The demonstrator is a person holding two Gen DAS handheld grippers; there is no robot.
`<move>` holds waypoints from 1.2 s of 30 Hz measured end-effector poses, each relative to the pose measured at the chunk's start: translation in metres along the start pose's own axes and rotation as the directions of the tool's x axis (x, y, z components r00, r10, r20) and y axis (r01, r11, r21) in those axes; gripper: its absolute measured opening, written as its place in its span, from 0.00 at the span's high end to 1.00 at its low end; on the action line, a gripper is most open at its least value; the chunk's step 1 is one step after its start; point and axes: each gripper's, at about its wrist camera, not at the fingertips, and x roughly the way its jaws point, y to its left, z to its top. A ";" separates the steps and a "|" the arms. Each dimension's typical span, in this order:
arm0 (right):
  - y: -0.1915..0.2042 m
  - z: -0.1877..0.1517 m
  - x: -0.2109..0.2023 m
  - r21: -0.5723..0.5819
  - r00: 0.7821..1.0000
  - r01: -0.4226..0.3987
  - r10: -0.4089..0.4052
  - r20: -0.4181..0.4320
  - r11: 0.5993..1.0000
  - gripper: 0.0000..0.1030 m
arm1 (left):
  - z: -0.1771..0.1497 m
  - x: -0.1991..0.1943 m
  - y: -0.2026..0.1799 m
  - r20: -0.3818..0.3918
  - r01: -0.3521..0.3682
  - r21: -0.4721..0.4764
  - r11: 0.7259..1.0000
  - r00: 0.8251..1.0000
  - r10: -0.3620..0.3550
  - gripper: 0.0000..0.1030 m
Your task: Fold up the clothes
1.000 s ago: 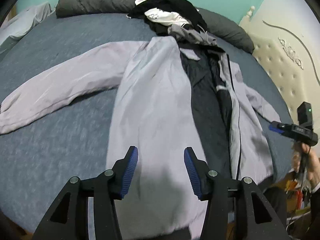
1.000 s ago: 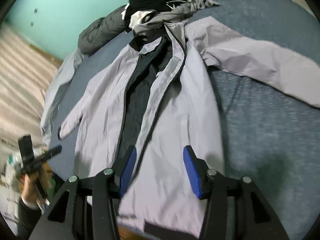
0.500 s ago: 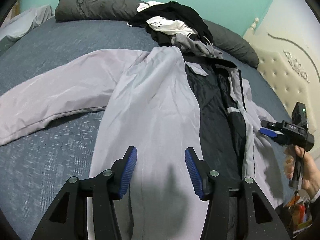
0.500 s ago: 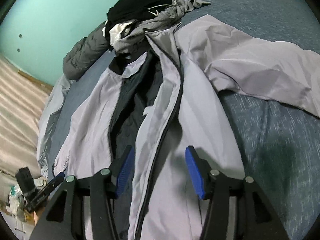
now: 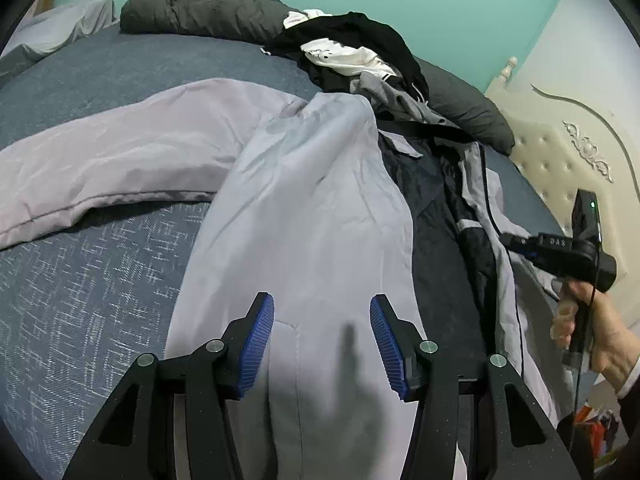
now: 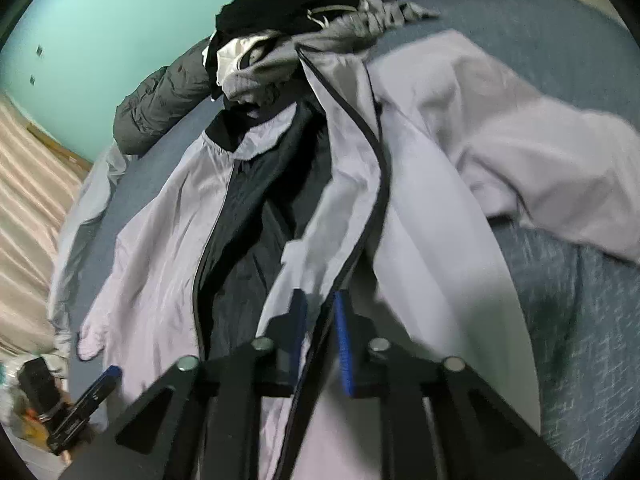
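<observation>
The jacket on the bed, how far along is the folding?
Early. Done: the lilac jacket lies spread on the blue bedspread, front open, dark lining showing. In hand: the right tongs are closed on the zipper edge of a front panel; the left tongs hover open over the other panel. Left: sleeves unfolded, clothes pile untouched.

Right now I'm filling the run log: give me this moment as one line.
stage: first grasp | left tongs: open over jacket | right tongs: shut on jacket front edge | bed: jacket unfolded
</observation>
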 end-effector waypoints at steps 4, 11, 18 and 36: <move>0.018 0.004 0.009 -0.051 1.000 0.015 -0.014 0.016 0.999 0.94 | 0.000 -0.001 0.003 0.005 0.006 -0.001 1.000 1.000 -0.006 0.47; 0.051 0.001 0.036 -0.131 1.000 -0.011 0.008 -0.026 0.991 0.94 | 0.002 -0.004 0.011 0.017 0.013 -0.014 1.000 1.000 -0.013 0.47; 0.084 -0.009 0.072 -0.199 0.991 -0.079 0.056 -0.121 0.977 0.94 | 0.005 -0.003 0.016 0.016 0.025 -0.024 0.999 1.000 -0.024 0.47; 0.072 0.034 0.085 -0.107 0.999 0.035 -0.040 -0.036 0.994 0.92 | 0.008 0.006 0.018 0.003 0.024 -0.023 0.999 1.000 -0.024 0.47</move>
